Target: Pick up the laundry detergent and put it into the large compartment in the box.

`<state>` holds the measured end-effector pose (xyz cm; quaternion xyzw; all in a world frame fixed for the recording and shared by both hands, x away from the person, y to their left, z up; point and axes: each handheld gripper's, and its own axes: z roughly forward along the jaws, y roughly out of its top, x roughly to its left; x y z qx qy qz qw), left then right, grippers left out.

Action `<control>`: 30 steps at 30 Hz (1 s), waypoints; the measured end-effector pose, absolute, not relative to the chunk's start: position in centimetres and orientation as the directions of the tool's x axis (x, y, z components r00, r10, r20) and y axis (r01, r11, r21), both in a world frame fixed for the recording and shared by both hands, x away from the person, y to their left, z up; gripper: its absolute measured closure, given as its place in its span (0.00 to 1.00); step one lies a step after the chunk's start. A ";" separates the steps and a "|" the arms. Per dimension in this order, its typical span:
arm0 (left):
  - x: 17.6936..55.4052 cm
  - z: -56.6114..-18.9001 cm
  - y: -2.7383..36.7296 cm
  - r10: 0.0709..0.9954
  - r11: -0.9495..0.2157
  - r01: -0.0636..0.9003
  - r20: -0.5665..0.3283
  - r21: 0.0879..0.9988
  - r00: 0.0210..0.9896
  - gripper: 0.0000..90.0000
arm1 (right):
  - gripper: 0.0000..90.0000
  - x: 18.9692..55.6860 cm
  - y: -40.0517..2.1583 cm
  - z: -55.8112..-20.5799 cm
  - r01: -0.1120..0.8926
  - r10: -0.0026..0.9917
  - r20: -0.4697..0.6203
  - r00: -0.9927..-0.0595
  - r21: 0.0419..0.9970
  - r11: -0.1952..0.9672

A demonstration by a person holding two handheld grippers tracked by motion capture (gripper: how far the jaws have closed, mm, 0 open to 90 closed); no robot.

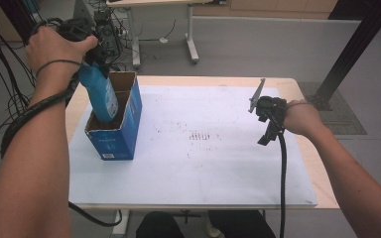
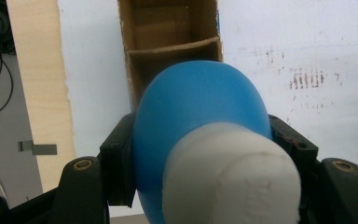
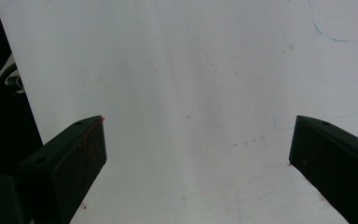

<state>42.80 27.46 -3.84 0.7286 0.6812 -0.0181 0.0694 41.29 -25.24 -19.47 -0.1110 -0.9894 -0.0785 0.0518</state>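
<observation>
Two grippers at my command: the left gripper point(image 1: 96, 59) clamps a blue bottle point(image 1: 99, 96) standing in the blue box point(image 1: 124, 129); the right gripper point(image 3: 198, 154) hangs over the tabletop point(image 1: 203, 148), jaws wide, empty.

Bottle point(image 1: 100, 94) stands in the box point(image 1: 119, 134) at table's point(image 1: 297, 89) left
</observation>
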 end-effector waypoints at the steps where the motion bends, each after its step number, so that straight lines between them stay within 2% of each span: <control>1: 42.8 -4.1 27.4 0.990 -0.061 0.995 -0.120 0.075 0.070 0.42 | 0.04 41.3 -25.2 -19.5 0.226 0.210 0.120 -0.970 0.143 0.964; 30: 43.4 -10.9 27.5 0.990 -0.053 0.999 -0.130 0.007 0.053 0.42 | 0.04 41.3 -25.3 -20.5 0.229 0.210 0.135 -0.968 0.147 0.962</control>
